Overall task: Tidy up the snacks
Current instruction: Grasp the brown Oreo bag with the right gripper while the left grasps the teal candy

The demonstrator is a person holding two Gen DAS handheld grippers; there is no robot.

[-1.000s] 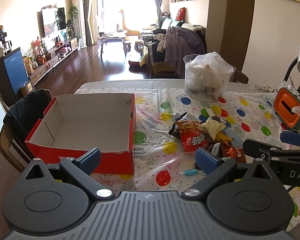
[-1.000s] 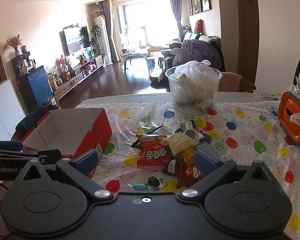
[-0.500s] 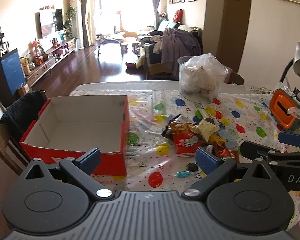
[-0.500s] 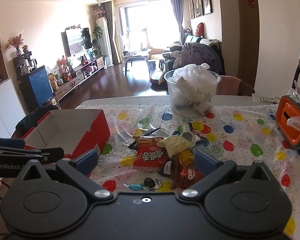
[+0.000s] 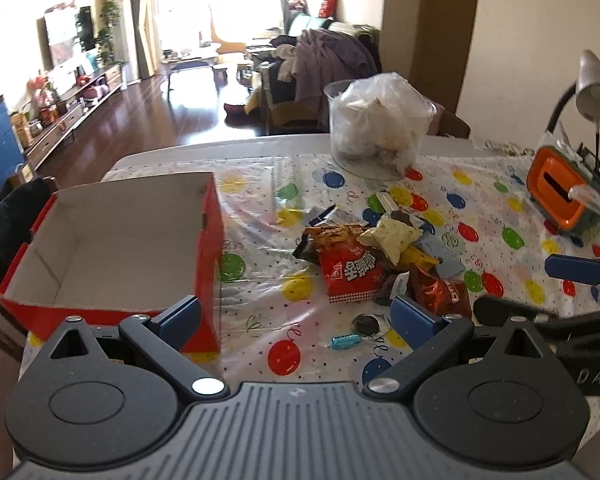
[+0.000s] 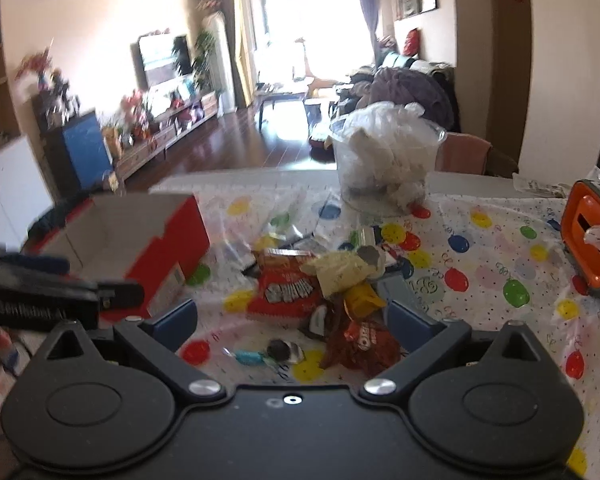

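Your left gripper [image 5: 296, 318] and right gripper [image 6: 292, 320]: black ribbed housings, blue finger pads [image 5: 180, 314], silver pivot screws [image 5: 204, 386], white lettering.

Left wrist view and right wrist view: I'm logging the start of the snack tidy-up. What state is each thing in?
Red box: open, empty.
Snack pile: loose on the tablecloth, outside the box.
Clear tub: upright, stuffed with plastic bags.
Left gripper: open, holding nothing.
Right gripper: open, holding nothing.
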